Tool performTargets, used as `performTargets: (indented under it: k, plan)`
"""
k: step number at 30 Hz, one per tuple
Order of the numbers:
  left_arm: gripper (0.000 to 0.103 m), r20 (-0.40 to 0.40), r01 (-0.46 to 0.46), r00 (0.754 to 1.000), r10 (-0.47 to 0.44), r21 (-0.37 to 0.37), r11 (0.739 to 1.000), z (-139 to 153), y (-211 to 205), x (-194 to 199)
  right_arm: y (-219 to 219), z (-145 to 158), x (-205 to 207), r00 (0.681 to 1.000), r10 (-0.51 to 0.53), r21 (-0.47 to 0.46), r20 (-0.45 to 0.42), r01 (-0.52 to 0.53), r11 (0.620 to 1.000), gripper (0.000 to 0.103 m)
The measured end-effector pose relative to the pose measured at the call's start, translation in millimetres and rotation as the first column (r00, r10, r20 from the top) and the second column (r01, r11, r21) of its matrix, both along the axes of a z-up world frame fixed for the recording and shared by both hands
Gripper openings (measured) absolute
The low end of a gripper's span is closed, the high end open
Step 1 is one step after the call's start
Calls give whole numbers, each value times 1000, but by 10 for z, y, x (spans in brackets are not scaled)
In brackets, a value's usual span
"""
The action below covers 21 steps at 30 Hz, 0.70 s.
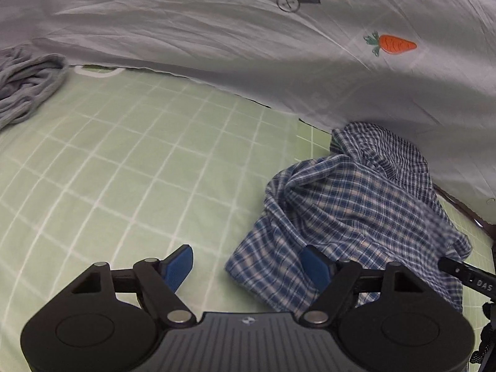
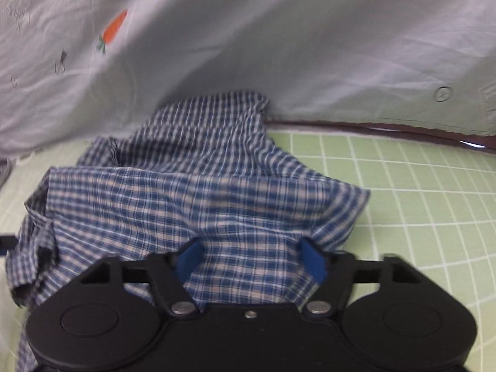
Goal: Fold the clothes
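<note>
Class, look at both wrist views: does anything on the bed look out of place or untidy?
Yes. The blue-and-white checked shirt lies crumpled in a heap on the green grid-patterned sheet, one end pushed against the pale grey carrot-print cover. A grey knitted garment is bunched at the left edge.

- plaid shirt (image 2: 192, 192): blue/white check with a faint beige line, lying between and beyond right jaws
- bedsheet (image 1: 124, 161): pale green, white grid lines, under left jaws
- duvet (image 1: 217, 37): light grey-lilac, beyond the jaws; orange carrot print (image 1: 395, 44) with green top, black line doodles
- crumpled garment (image 1: 28, 83): grey, far left of left jaws
- gripper pads (image 1: 179, 266): blue; bodies black
</note>
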<state>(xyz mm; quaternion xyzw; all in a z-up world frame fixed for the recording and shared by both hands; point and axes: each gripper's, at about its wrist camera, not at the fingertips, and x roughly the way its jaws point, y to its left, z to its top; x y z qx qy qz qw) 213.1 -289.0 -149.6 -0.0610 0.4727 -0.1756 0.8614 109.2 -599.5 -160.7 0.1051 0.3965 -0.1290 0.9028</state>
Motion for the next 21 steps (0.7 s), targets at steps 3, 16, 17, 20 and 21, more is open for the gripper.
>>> performTargets:
  k: [3, 16, 17, 20, 21]
  plan:
    - [78, 6, 18, 1000, -18, 0, 1000, -59, -72, 46, 27, -79, 69, 999, 40, -1, -21, -40, 999, 39]
    - [2, 82, 37, 996, -25, -151, 988, 272, 7, -58, -21, 312, -180, 989, -46, 55, 138, 39, 998, 11]
    - [2, 94, 36, 995, -20, -173, 984, 355, 33, -83, -27, 364, -206, 986, -55, 61, 155, 46, 997, 8]
    - [2, 136, 26, 991, 6, -231, 973, 623, 115, -168, -54, 537, -273, 976, -71, 79, 208, 55, 995, 7]
    - [2, 150, 20, 989, 18, -249, 968, 713, 149, -197, -59, 600, -278, 971, -72, 91, 228, 53, 994, 7]
